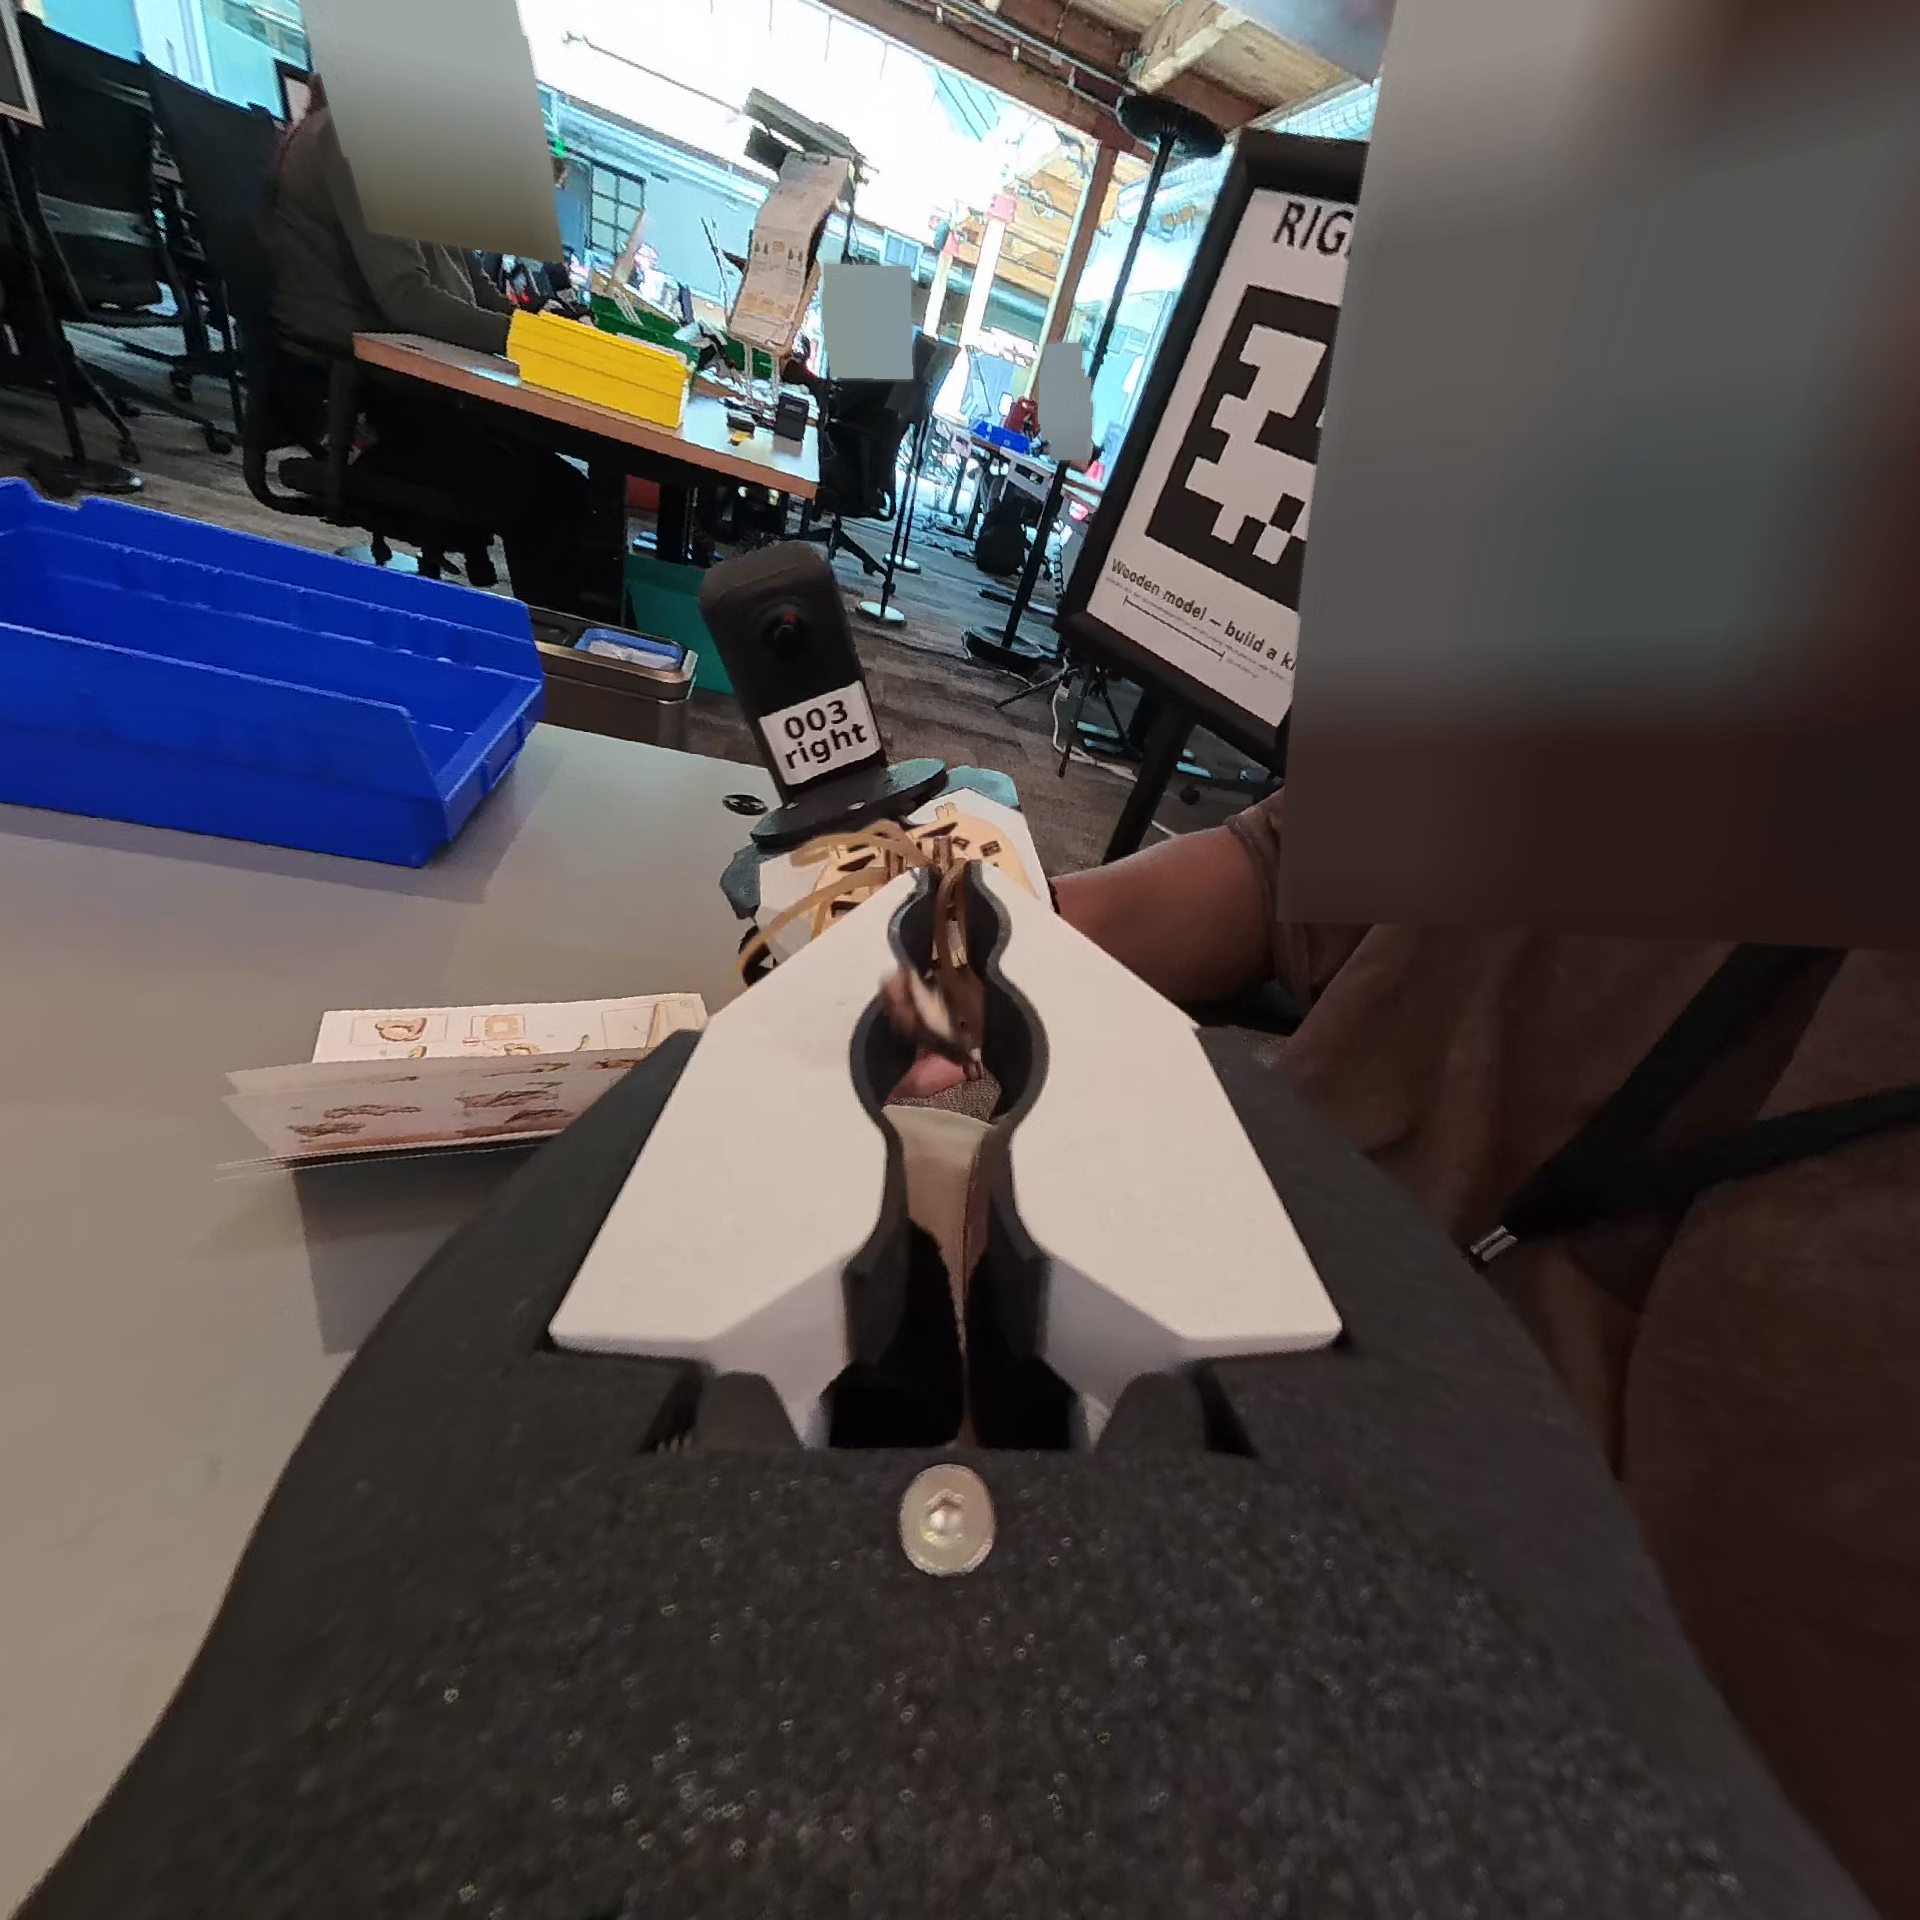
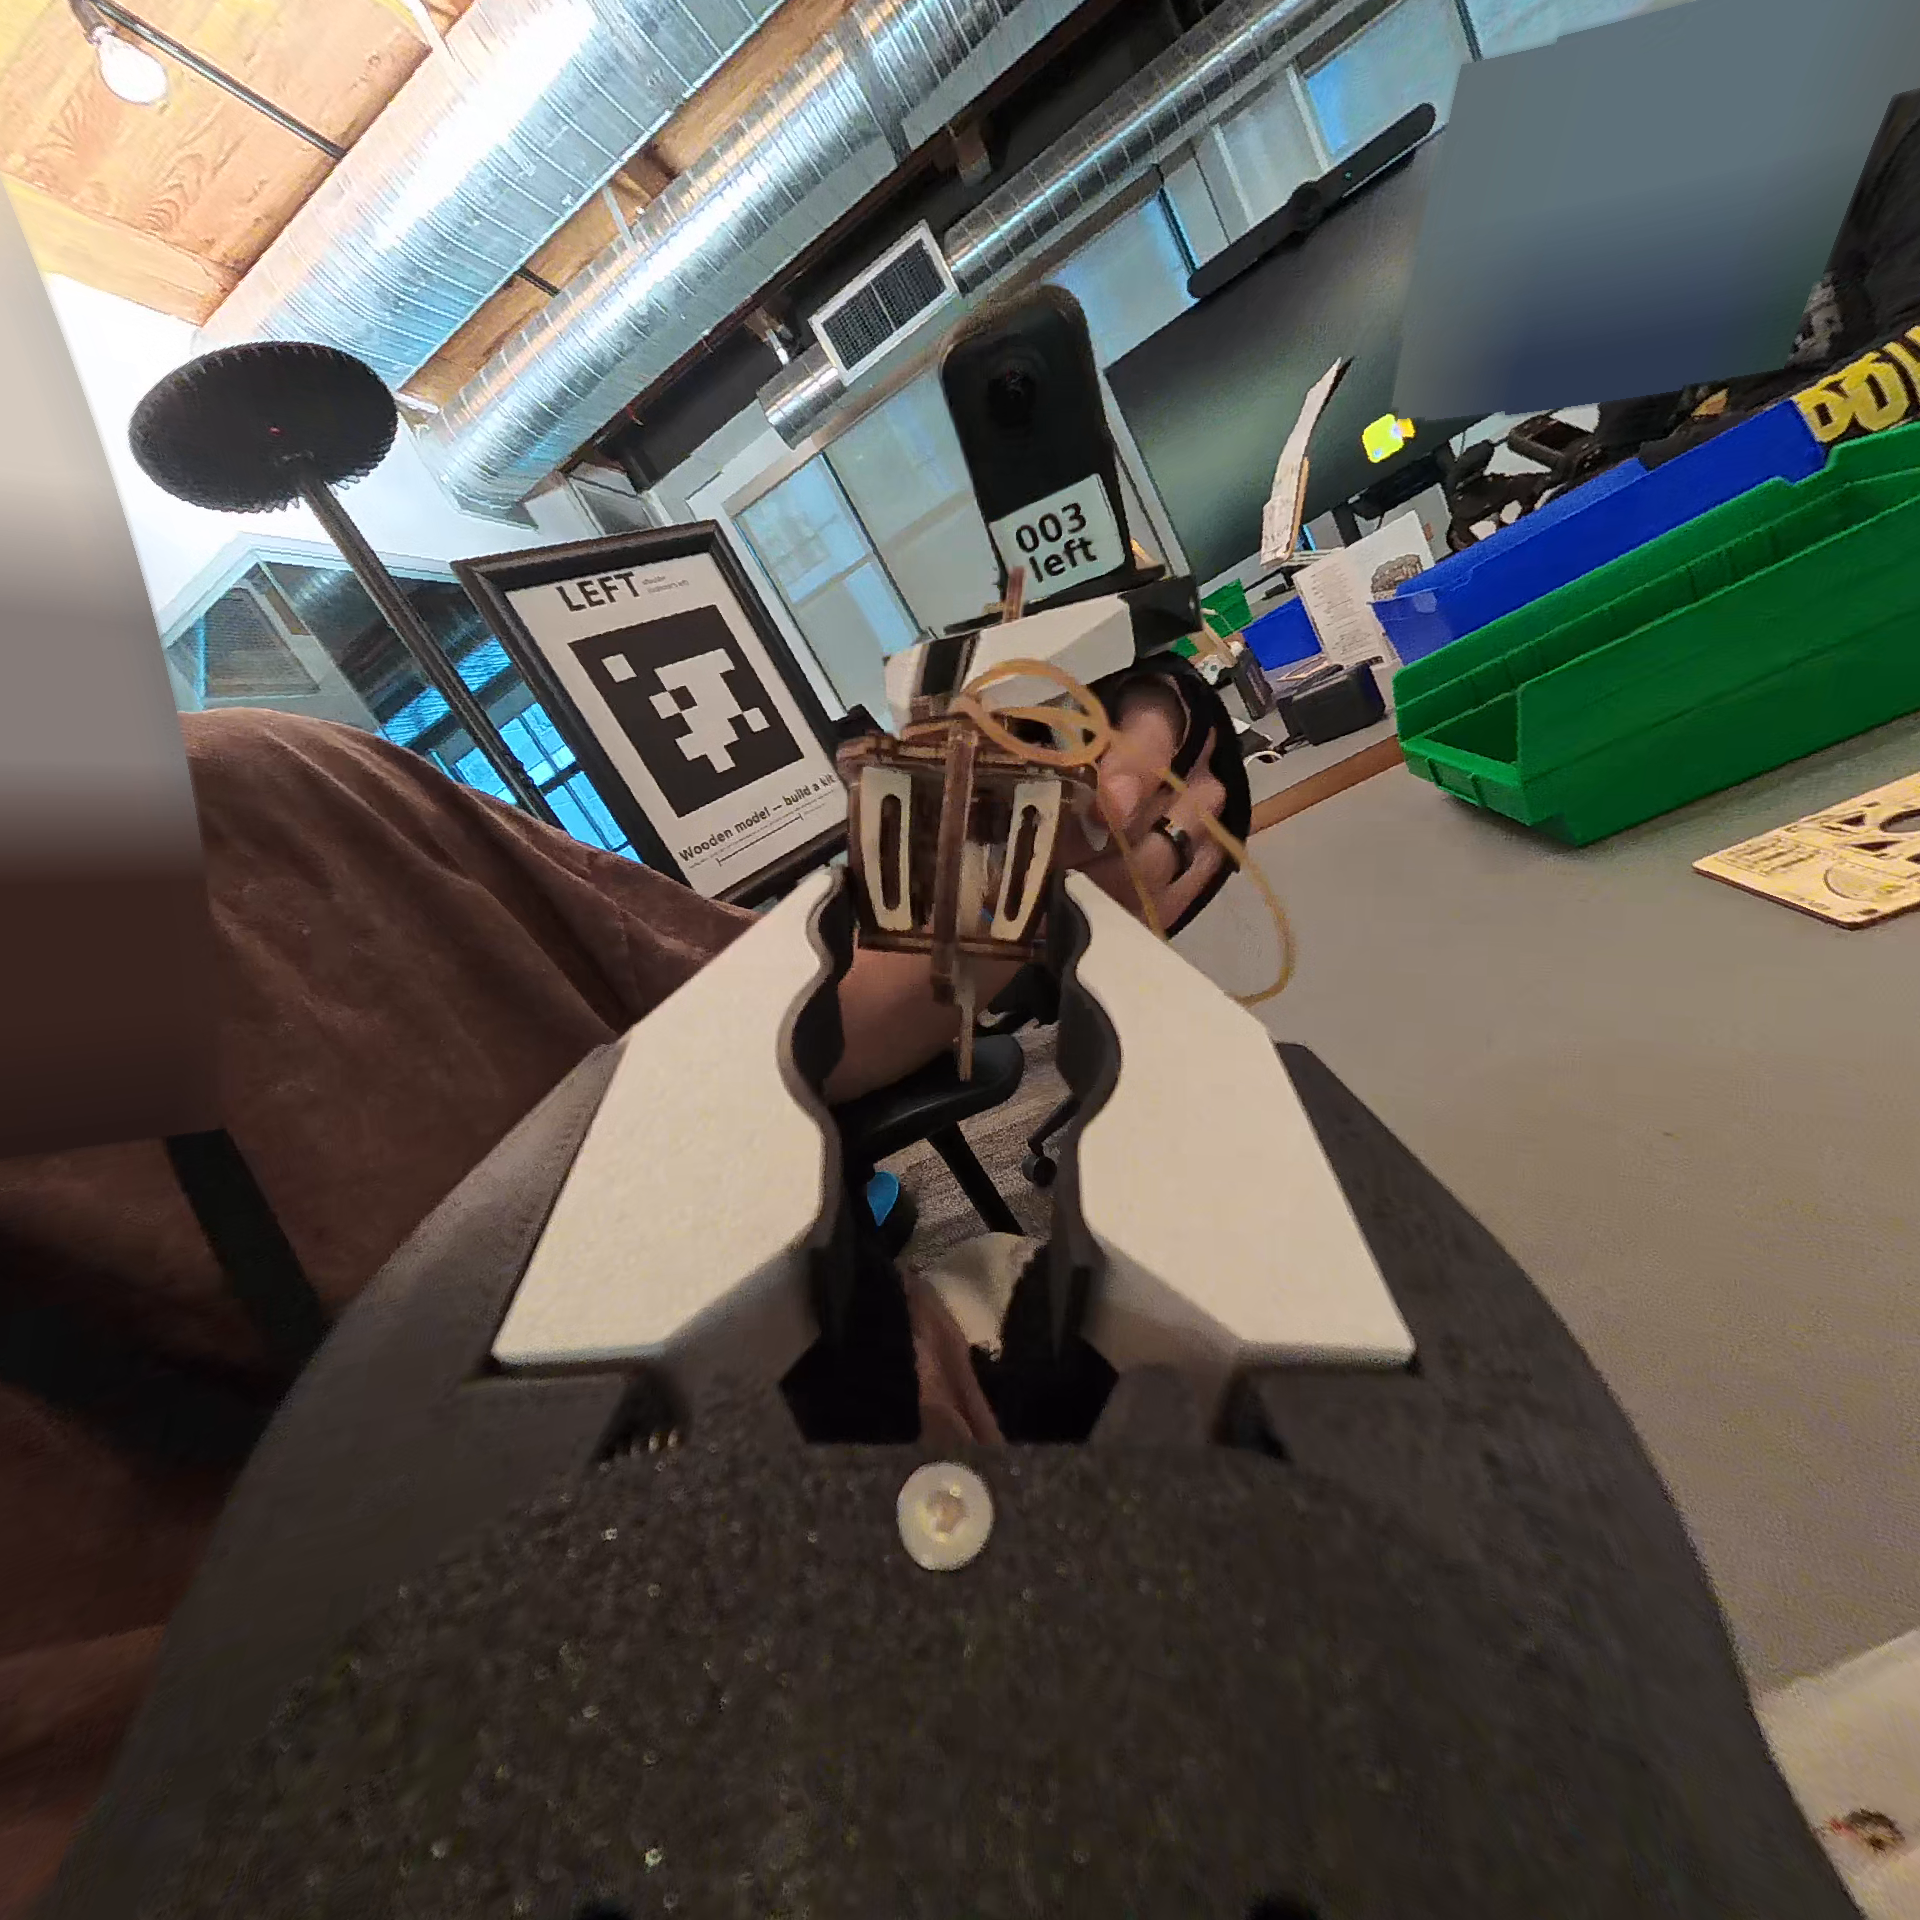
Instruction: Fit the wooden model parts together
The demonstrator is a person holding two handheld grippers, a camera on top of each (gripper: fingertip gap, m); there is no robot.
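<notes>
The right gripper (image 2: 951, 894) has its jaws spread wide enough to take the wooden model (image 2: 951, 842) between the tips; each tip sits against one side of the slotted frame, so it grips the assembly by its outer faces. The model is held in the air above the edge of the grey table (image 2: 1558, 1143), between the two grippers. A rubber band (image 2: 1049, 696) loops over the top of the frame and trails down to the right.

The left gripper (image 1: 940, 904) has its jaws drawn almost together on a thin wooden piece (image 1: 951, 977) standing edge-on between them. That piece is blurred, so its exact shape cannot be told.

Procedure, as judged from this position:
1. Keep the right gripper steady as the fixture; squeeze only enough to stop the frame turning, since thin laser-cut wood is likely to crack.
2. Align the thin piece with its slot before pushing; press straight, without twist.
3. Keep the rubber band out of the joint, as a trapped loop would probably stop the tab from seating.

View differences: the right wrist view shows the frame's two long slots, the band's loose loop, the green bin (image 2: 1662, 707) and a flat sheet of uncut parts (image 2: 1829, 862) on the table. The left wrist view shows none of these clearly; it gives the instruction booklet (image 1: 447, 1091) lying near on the table and, beyond it, the blue bin (image 1: 260, 665)
</notes>
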